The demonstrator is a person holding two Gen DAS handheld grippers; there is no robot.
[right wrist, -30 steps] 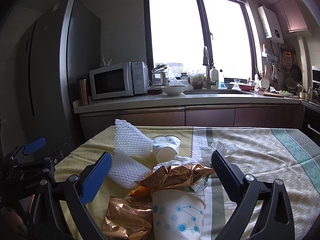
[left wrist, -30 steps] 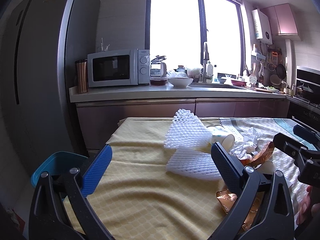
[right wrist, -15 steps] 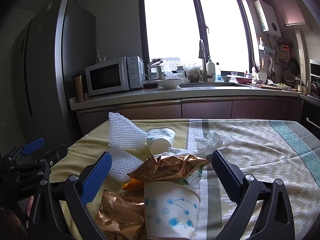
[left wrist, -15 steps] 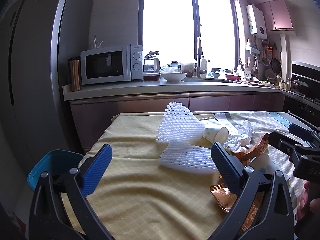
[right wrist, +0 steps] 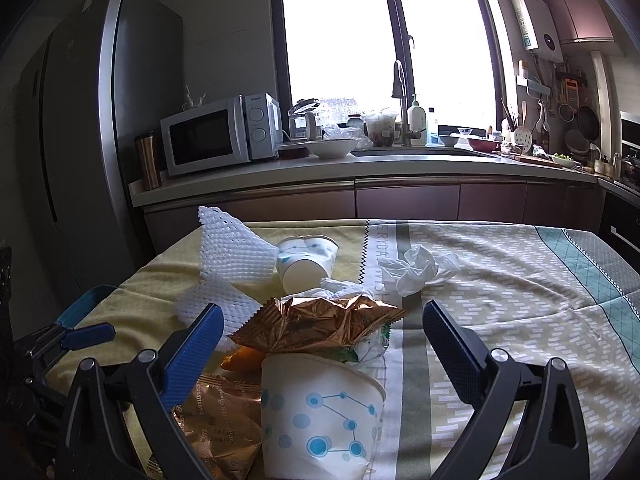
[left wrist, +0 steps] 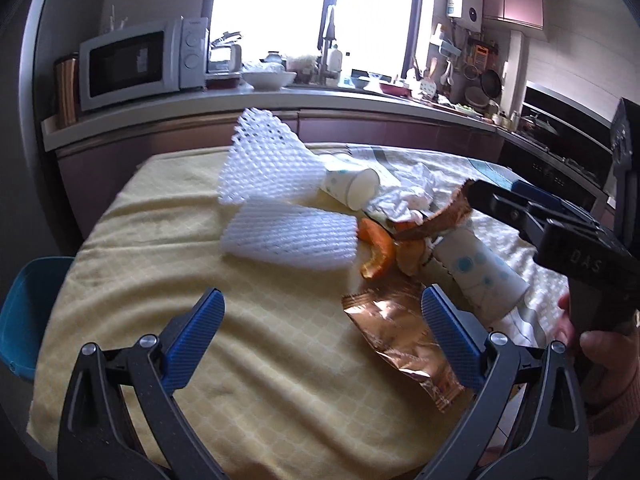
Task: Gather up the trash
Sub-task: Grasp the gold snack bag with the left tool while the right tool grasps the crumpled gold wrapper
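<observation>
Left gripper (left wrist: pixel 322 330) wide open, empty, hovering low over the cloth-covered counter (left wrist: pixel 160 240); right gripper (right wrist: pixel 322 350) likewise agape above the paper cup (right wrist: pixel 320 412). Trash lies clustered mid-counter: copper wrapper (left wrist: pixel 404 336), foam netting (left wrist: pixel 292 234), orange peel (left wrist: pixel 376 250). Blue bin (left wrist: pixel 24 312) sits off the counter's left edge, probably the drop target.

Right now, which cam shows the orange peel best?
Left wrist: the peel lies in the open beside the foam net, its curve showing. Right wrist shows only an orange sliver under the foil wrapper.
</observation>
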